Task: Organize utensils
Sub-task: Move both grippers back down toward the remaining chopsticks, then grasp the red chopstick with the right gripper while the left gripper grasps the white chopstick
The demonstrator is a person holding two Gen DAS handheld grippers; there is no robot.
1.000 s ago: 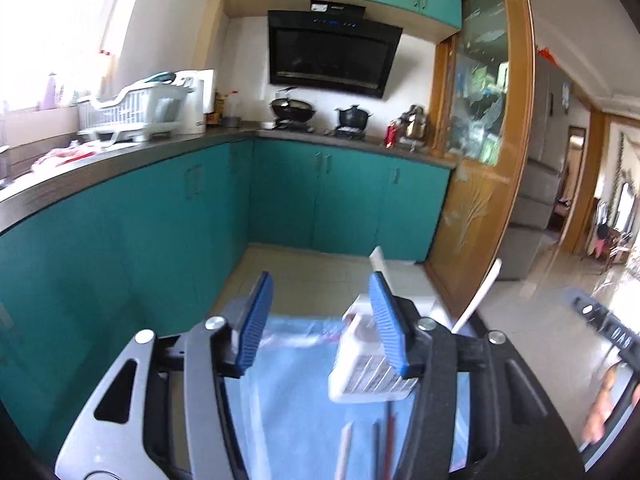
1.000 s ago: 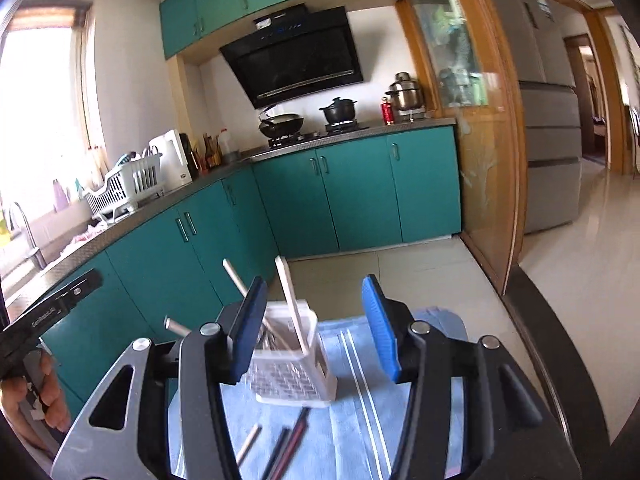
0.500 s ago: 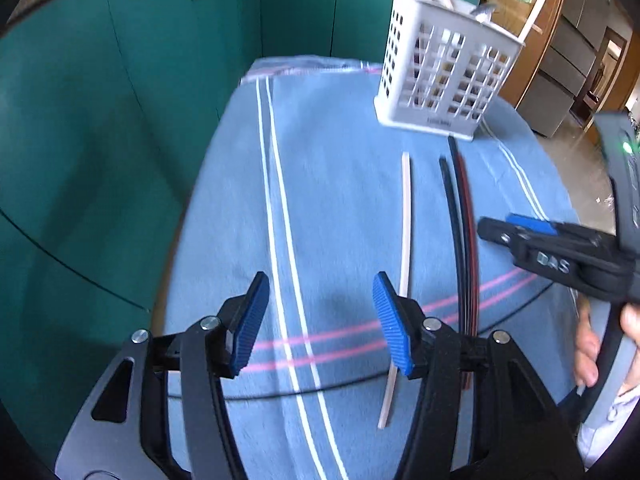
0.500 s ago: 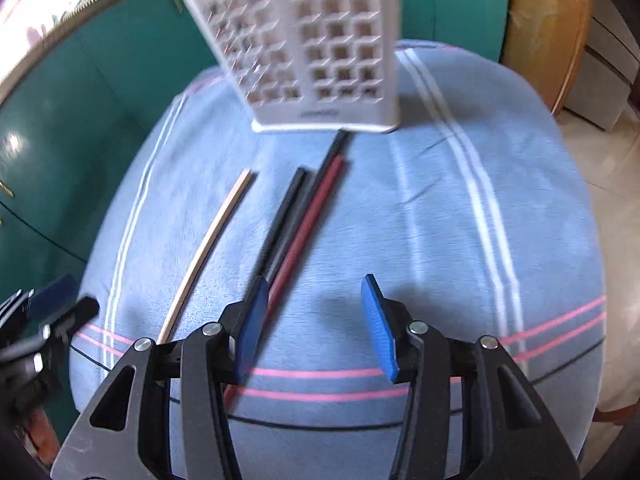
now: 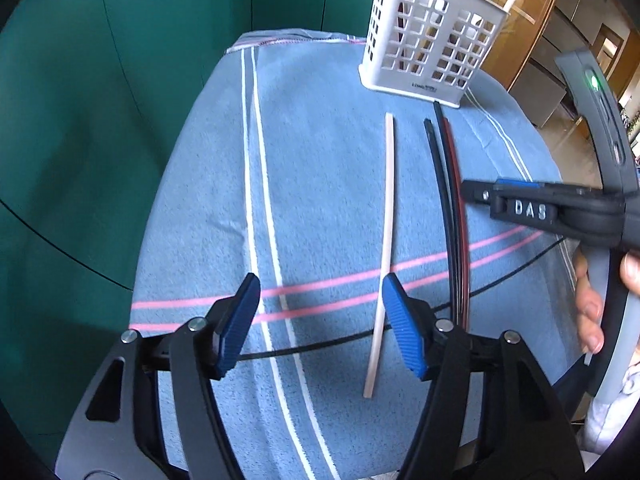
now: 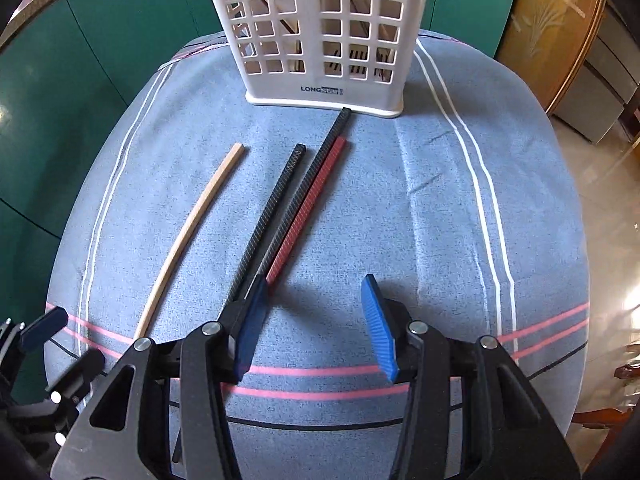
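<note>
A white slotted utensil basket (image 5: 428, 40) (image 6: 320, 32) stands at the far side of a blue striped cloth (image 5: 320, 160) (image 6: 400, 220), with several sticks inside. On the cloth lie a beige chopstick (image 5: 386, 240) (image 6: 192, 232), two black chopsticks (image 5: 440, 184) (image 6: 272, 216) and a red chopstick (image 5: 460, 216) (image 6: 308, 208). My left gripper (image 5: 320, 320) hovers over the beige chopstick's near end. Its jaws are opening, and the stick lies unpressed just inside the right pad. My right gripper (image 6: 314, 320) (image 5: 480, 196) is open, its left finger over the near ends of the black and red chopsticks.
The cloth covers a small round table whose edges drop off on all sides. Teal cabinets (image 5: 120, 80) stand left and behind, and a wooden door (image 6: 552, 12) is at the right. A person's hand (image 5: 592, 312) holds the right gripper.
Both grippers have dropped and tipped down from facing the kitchen to looking at the cloth. Over the last half second they have stayed in place, and the left jaws have widened.
</note>
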